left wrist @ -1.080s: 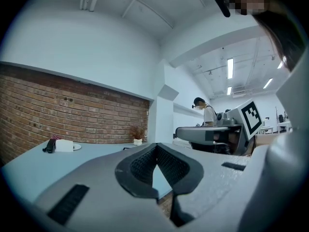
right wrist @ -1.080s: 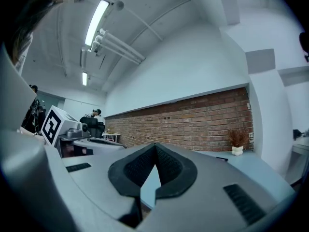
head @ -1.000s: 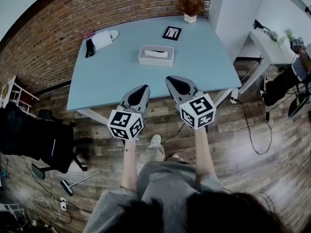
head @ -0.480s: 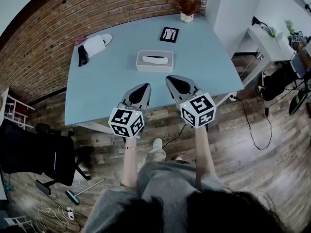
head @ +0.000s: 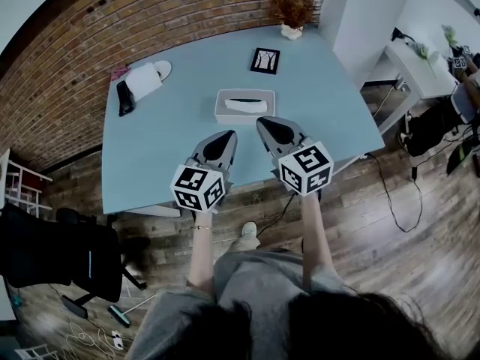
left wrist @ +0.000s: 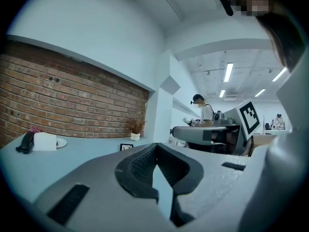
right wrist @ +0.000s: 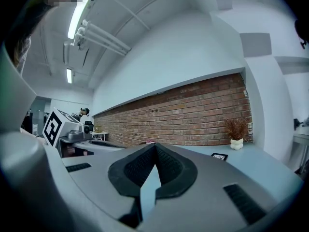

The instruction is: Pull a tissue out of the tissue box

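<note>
In the head view a white tissue box (head: pixel 244 105) with a tissue in its slot lies on the light blue table (head: pixel 165 148), past the middle. My left gripper (head: pixel 229 133) hovers over the table's near part, its tip short of the box and left of its centre. Just to its right, my right gripper (head: pixel 262 121) points at the box's near right corner, a small gap away. Both are shut with nothing held; their tips meet in the left gripper view (left wrist: pixel 155 145) and the right gripper view (right wrist: pixel 155 144). The jaws hide the box in both gripper views.
A white roll with a black item (head: pixel 142 81) lies at the table's far left. A black picture frame (head: pixel 265 60) and a potted plant (head: pixel 292 30) stand at the back. A brick wall runs behind. An office chair (head: pixel 52 246) stands at left, a white desk (head: pixel 420 58) at right.
Both grippers have come forward together, from in front of the table's near edge to over its surface. The tissue box now lies close to their tips. Both stay shut.
</note>
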The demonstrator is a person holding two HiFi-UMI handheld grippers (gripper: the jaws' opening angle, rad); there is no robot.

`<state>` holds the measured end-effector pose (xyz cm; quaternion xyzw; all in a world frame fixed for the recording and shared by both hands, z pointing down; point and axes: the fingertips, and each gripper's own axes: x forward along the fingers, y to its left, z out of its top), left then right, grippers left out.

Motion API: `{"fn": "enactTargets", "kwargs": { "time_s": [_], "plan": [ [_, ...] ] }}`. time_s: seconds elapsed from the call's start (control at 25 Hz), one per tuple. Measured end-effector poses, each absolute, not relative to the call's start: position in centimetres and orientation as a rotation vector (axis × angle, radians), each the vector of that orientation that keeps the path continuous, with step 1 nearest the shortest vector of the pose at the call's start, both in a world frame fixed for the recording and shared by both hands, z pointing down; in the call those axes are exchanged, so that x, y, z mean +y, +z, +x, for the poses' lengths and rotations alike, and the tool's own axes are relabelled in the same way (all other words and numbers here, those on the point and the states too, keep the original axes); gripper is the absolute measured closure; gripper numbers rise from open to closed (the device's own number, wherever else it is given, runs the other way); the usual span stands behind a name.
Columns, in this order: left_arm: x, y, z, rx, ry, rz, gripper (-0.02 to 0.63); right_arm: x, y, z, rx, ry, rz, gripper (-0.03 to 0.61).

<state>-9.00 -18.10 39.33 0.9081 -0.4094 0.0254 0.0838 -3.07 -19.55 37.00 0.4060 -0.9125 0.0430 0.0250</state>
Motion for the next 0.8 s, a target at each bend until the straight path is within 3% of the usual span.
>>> {"fn": "enactTargets", "kwargs": {
  "time_s": [0.8],
  "plan": [
    [-24.6,42.9,-11.0,-1.114,0.131,2.673,0.611,-26.9,41.6,-3.5,-2.608,0.191,1.341,0.58]
  ]
}}
